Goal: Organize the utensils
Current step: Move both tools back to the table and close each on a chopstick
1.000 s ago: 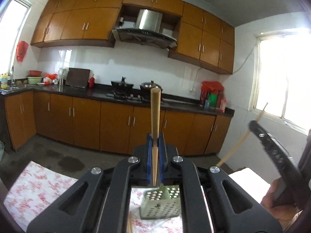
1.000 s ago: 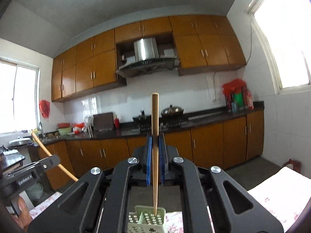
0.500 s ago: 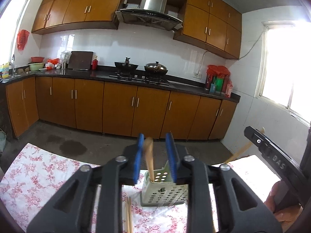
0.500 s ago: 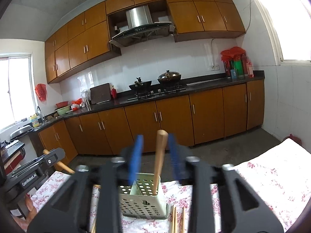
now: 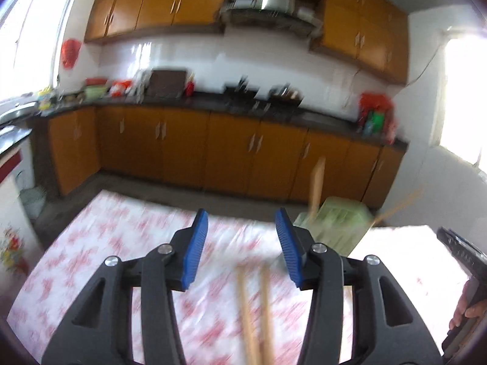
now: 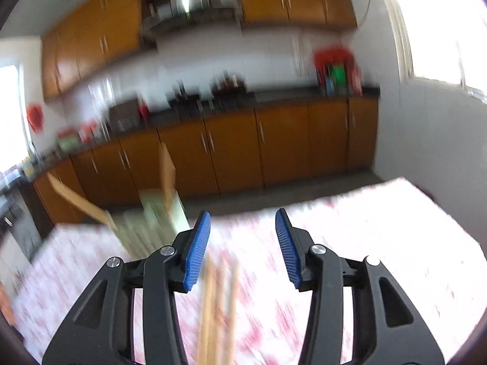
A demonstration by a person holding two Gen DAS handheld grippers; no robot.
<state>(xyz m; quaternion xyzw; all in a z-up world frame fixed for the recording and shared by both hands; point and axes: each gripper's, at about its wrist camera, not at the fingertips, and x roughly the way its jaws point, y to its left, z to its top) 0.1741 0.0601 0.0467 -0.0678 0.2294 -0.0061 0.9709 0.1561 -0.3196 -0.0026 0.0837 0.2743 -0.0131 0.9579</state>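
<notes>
A pale green perforated holder [image 5: 338, 225] stands on the floral tablecloth [image 5: 100, 243], with wooden chopsticks [image 5: 317, 182] sticking up out of it. It also shows in the right wrist view [image 6: 155, 219] with chopsticks [image 6: 167, 170] in it. More wooden chopsticks [image 5: 254, 310] lie on the cloth between the fingers, and in the right wrist view [image 6: 217, 307] too. My left gripper [image 5: 242, 243] is open and empty, left of the holder. My right gripper [image 6: 243, 243] is open and empty, right of the holder. Both views are blurred.
The right gripper's body and the hand on it [image 5: 462, 276] show at the left view's right edge. Brown base cabinets [image 5: 231, 152] and a dark counter run behind the table. The table's far edge [image 6: 319, 203] lies close beyond the holder.
Both grippers opened and let their chopsticks drop into the holder, then drew back and down and swung apart. The holder now sits off to the side in each view.
</notes>
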